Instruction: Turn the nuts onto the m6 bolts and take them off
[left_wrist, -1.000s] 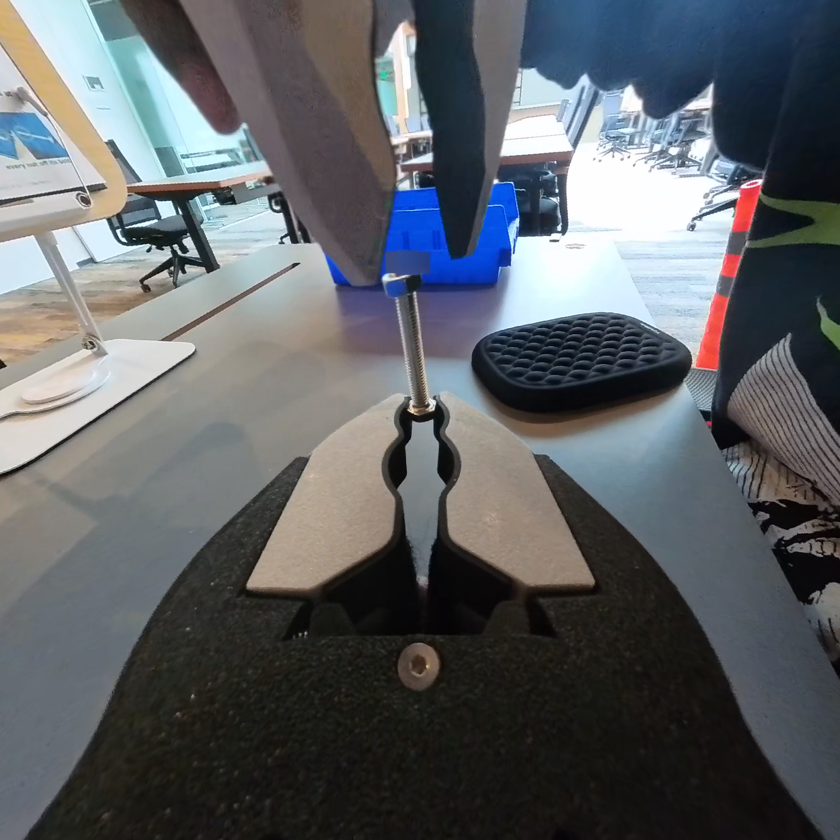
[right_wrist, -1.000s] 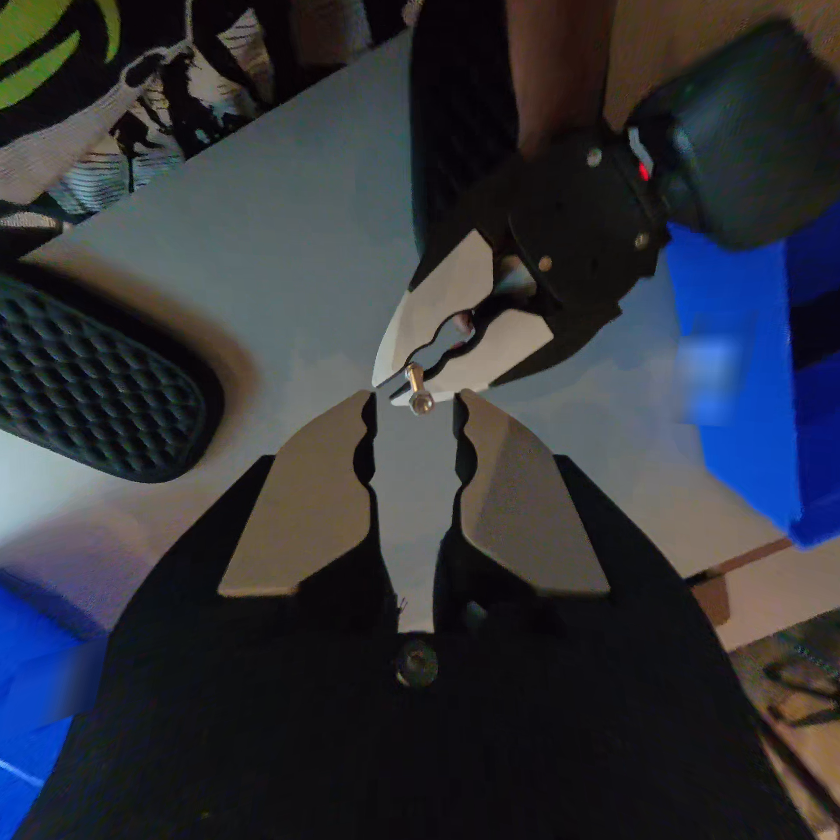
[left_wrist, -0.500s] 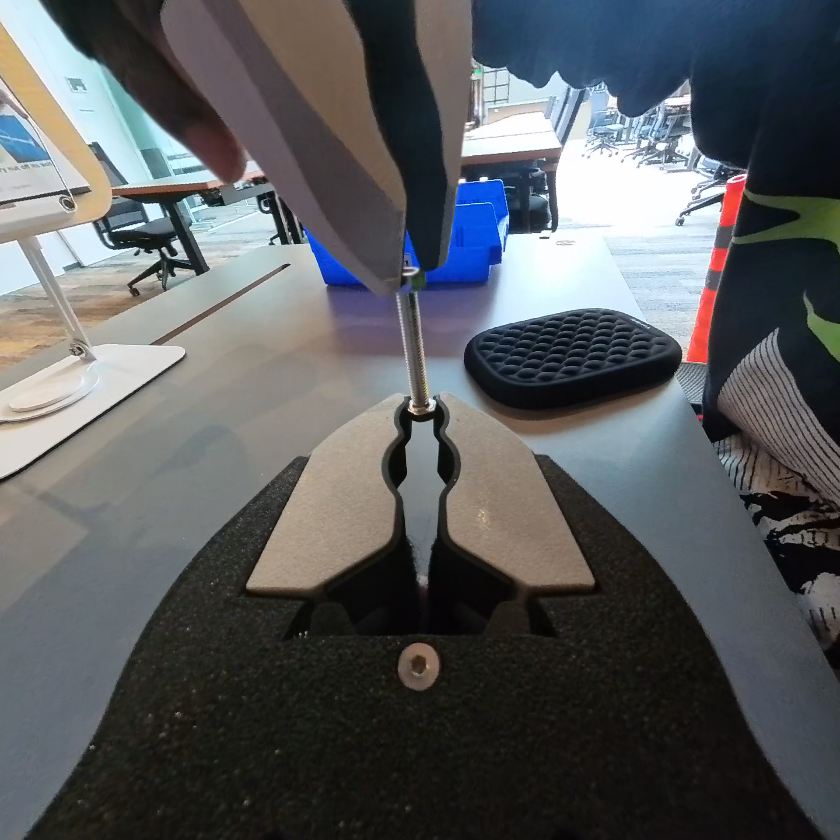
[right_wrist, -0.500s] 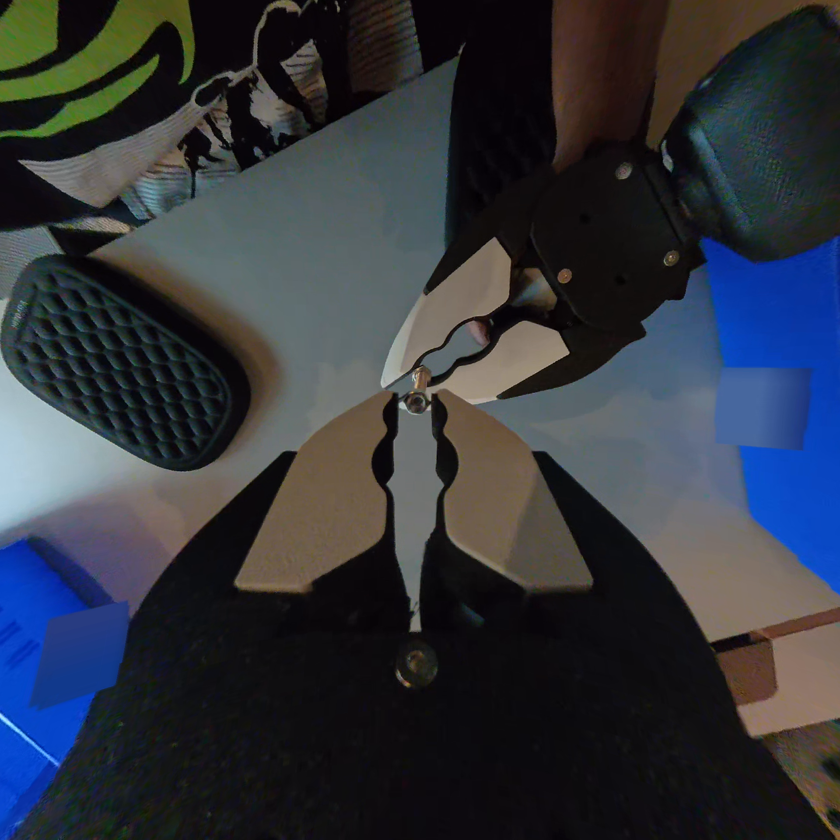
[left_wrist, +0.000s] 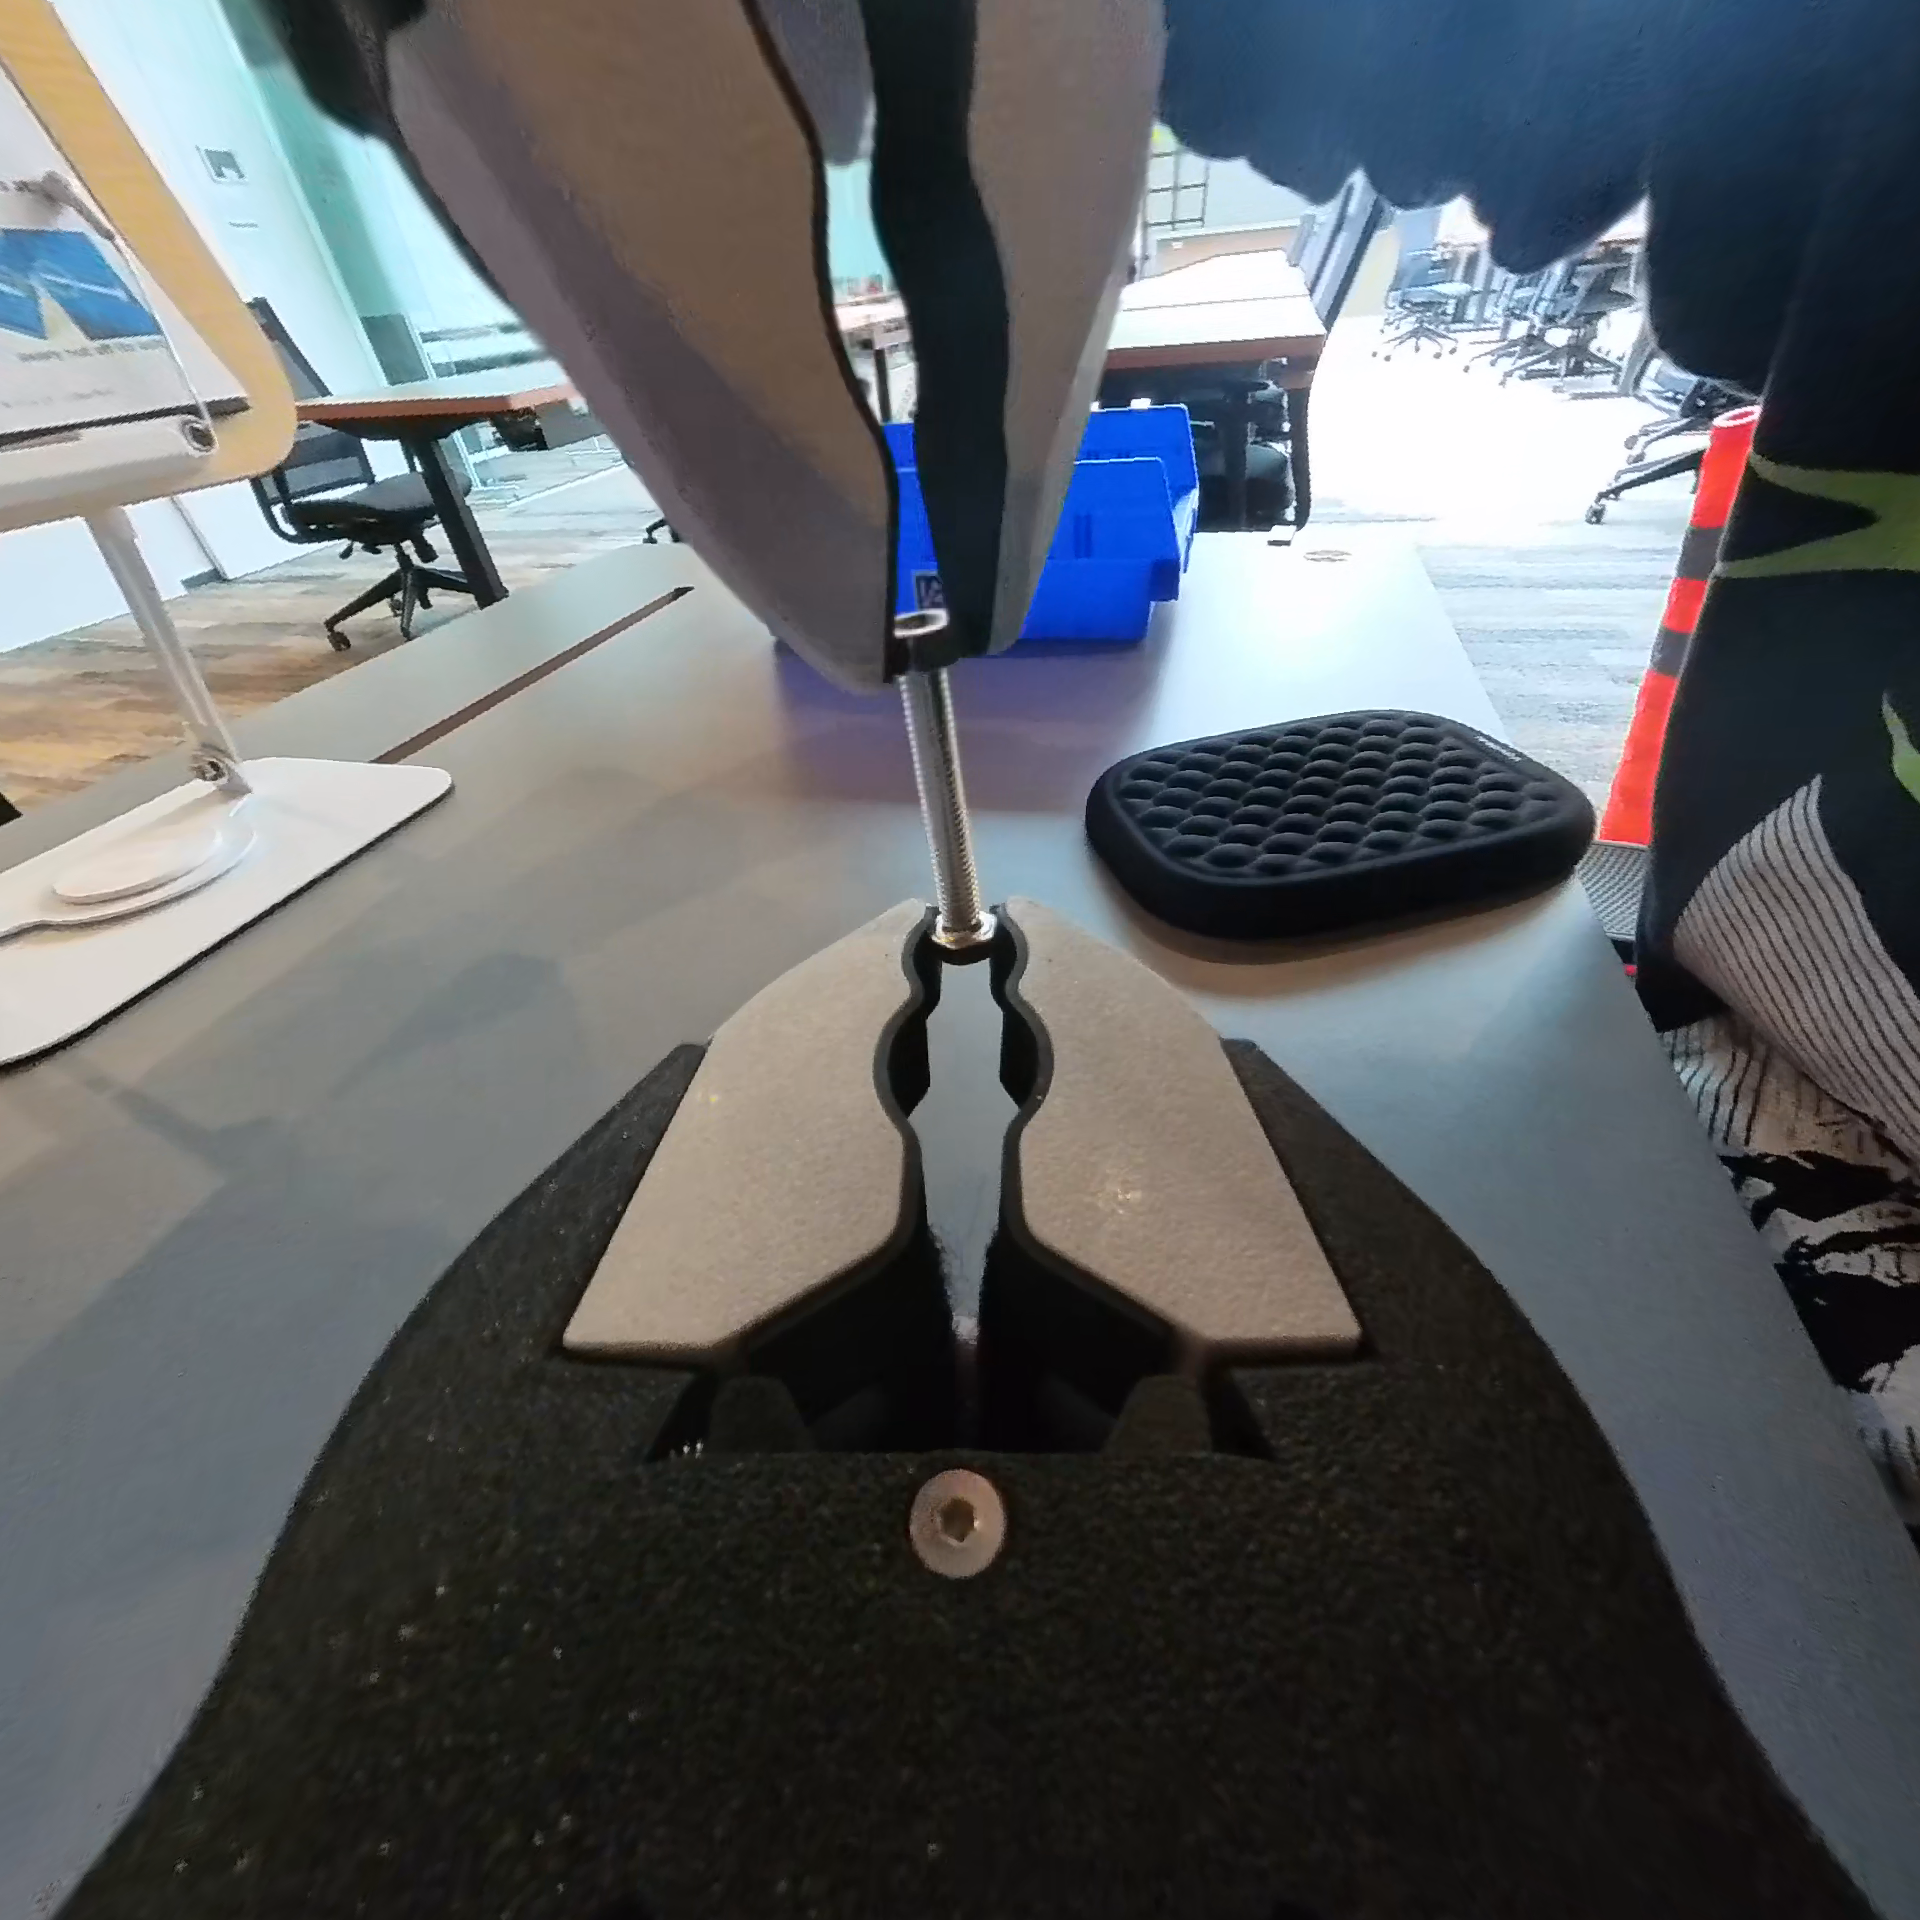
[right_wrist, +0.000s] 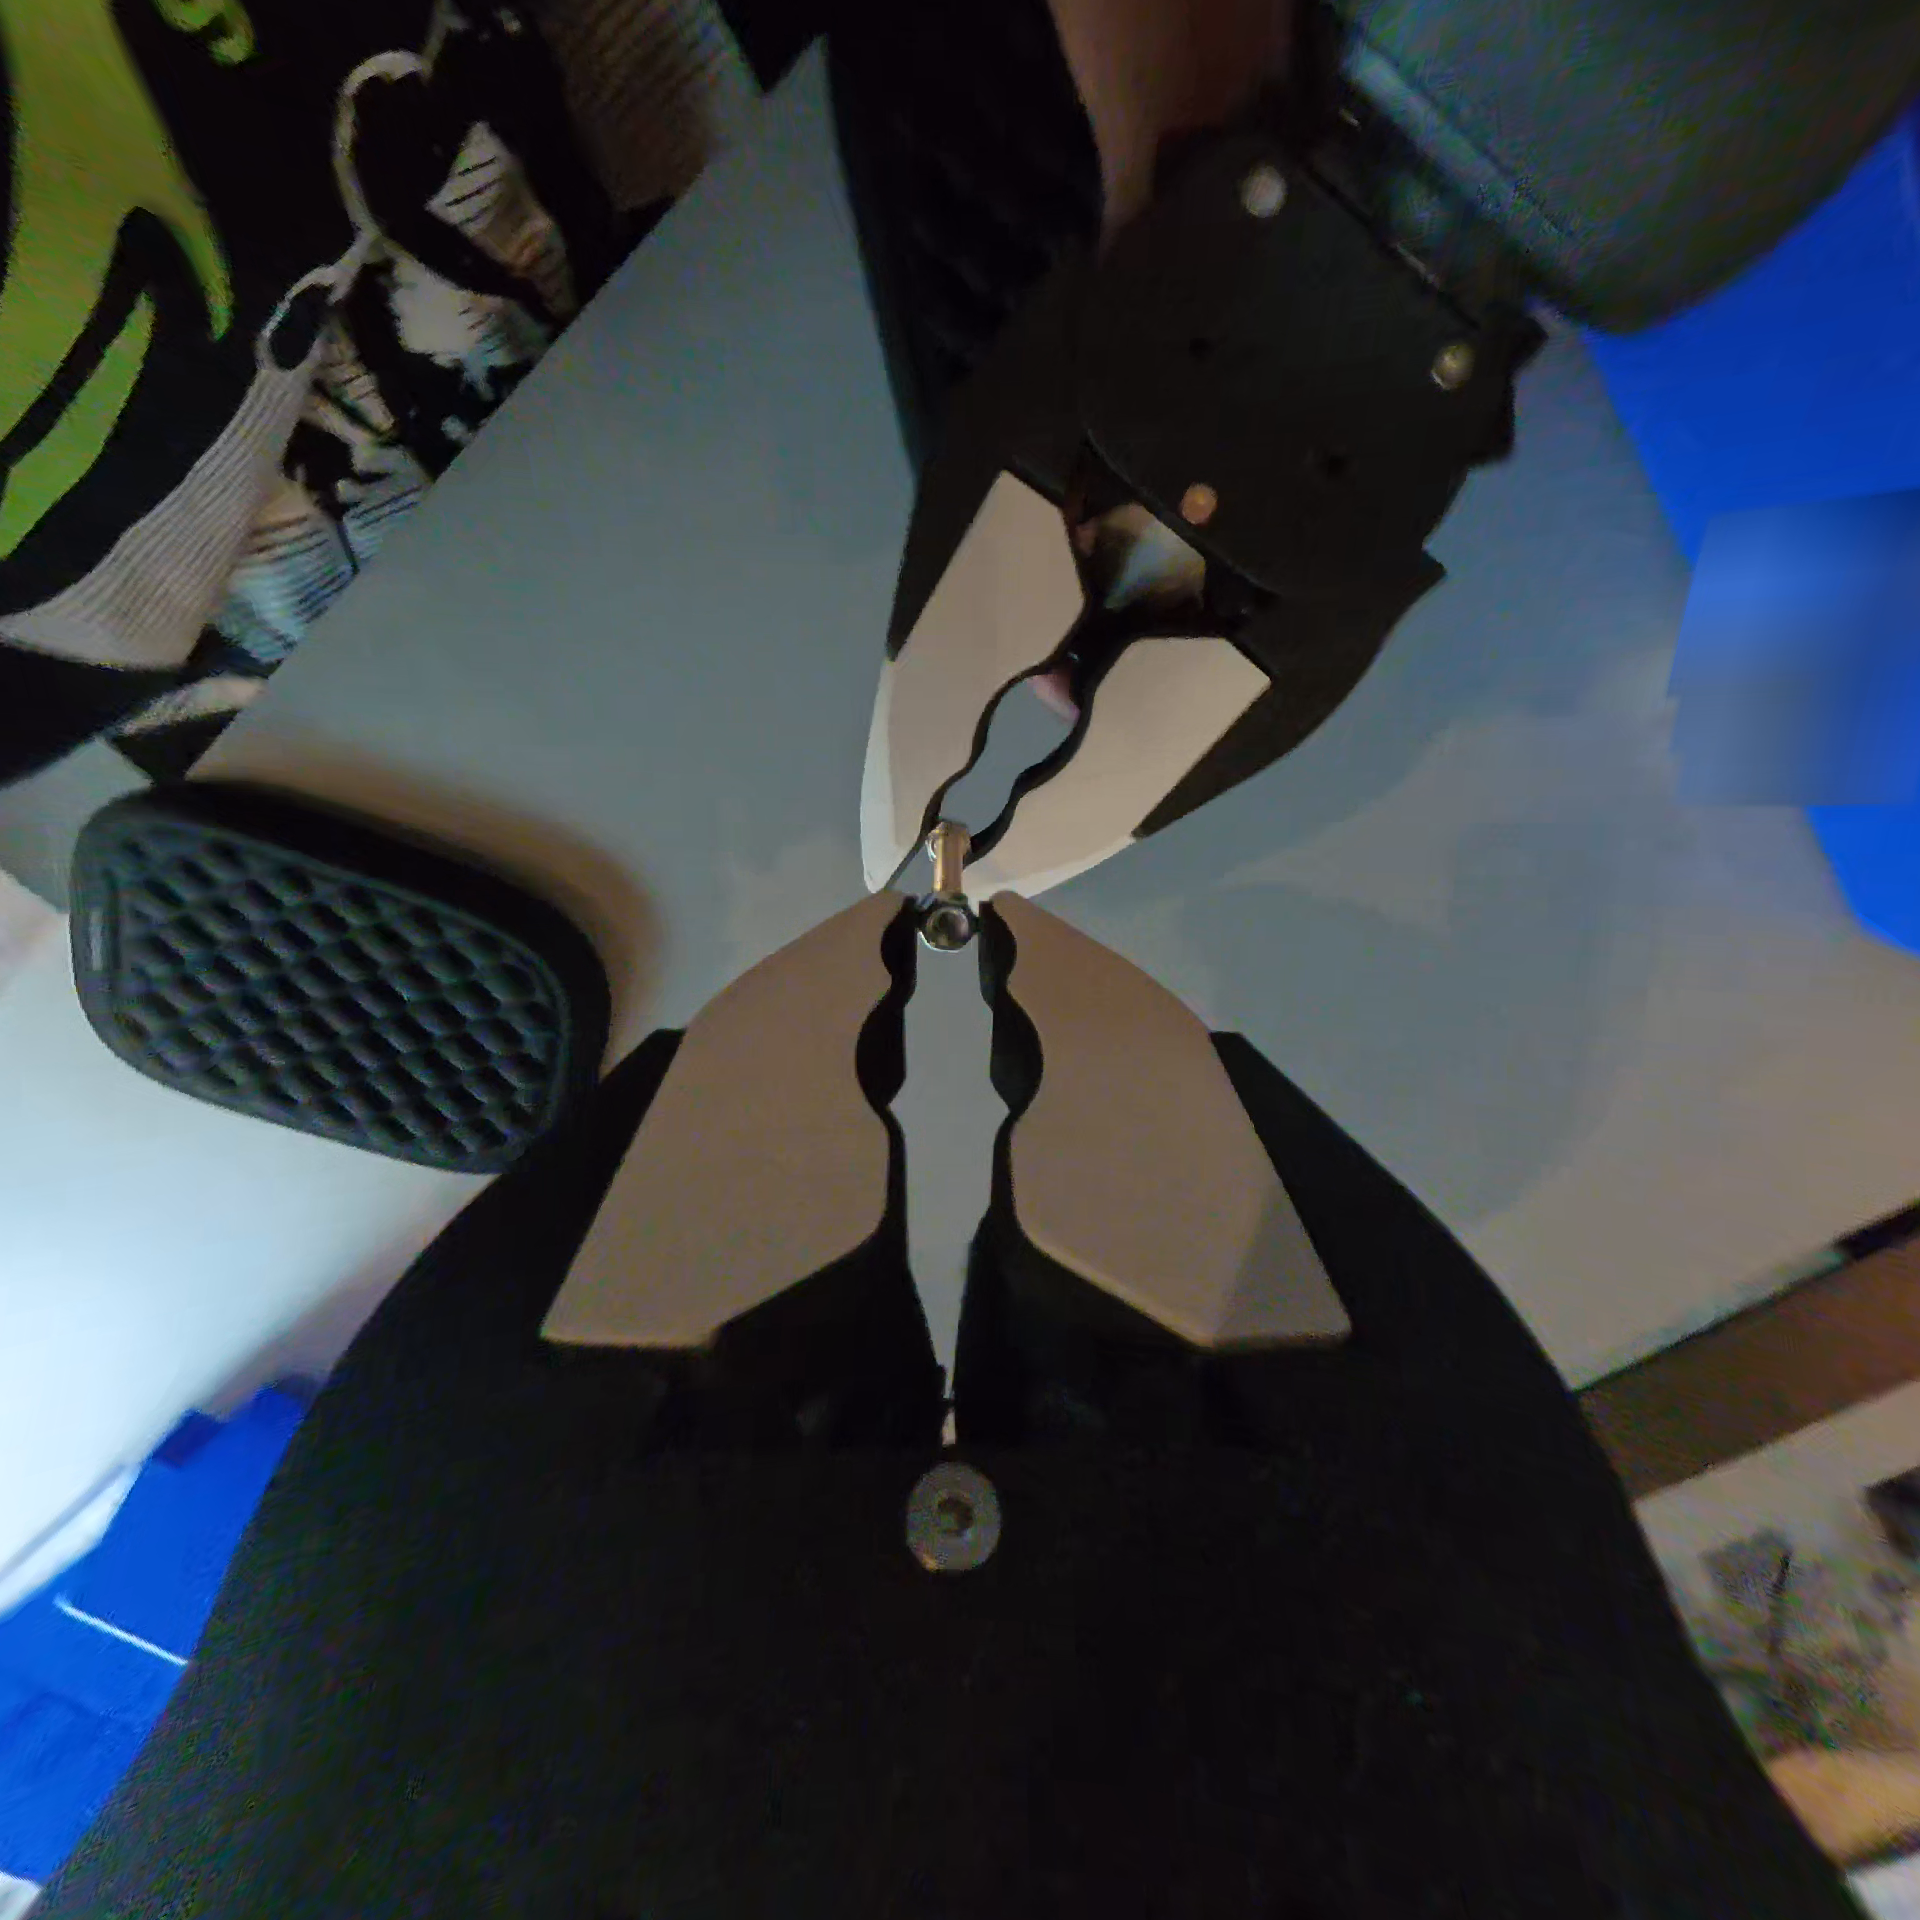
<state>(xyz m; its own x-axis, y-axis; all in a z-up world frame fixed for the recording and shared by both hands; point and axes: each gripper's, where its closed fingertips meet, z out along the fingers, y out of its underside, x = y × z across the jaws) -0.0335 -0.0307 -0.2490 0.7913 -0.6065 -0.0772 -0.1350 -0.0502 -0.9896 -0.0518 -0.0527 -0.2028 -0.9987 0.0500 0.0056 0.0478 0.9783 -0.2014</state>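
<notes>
Where both jaws grip it, threaded silver bolt (left_wrist: 940, 790) stands upright.

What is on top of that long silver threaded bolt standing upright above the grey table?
The right gripper comes down over the long silver threaded bolt, its grey fingers closed around the top end. A small metal rim shows between them; the fingers cover the rest.
</notes>
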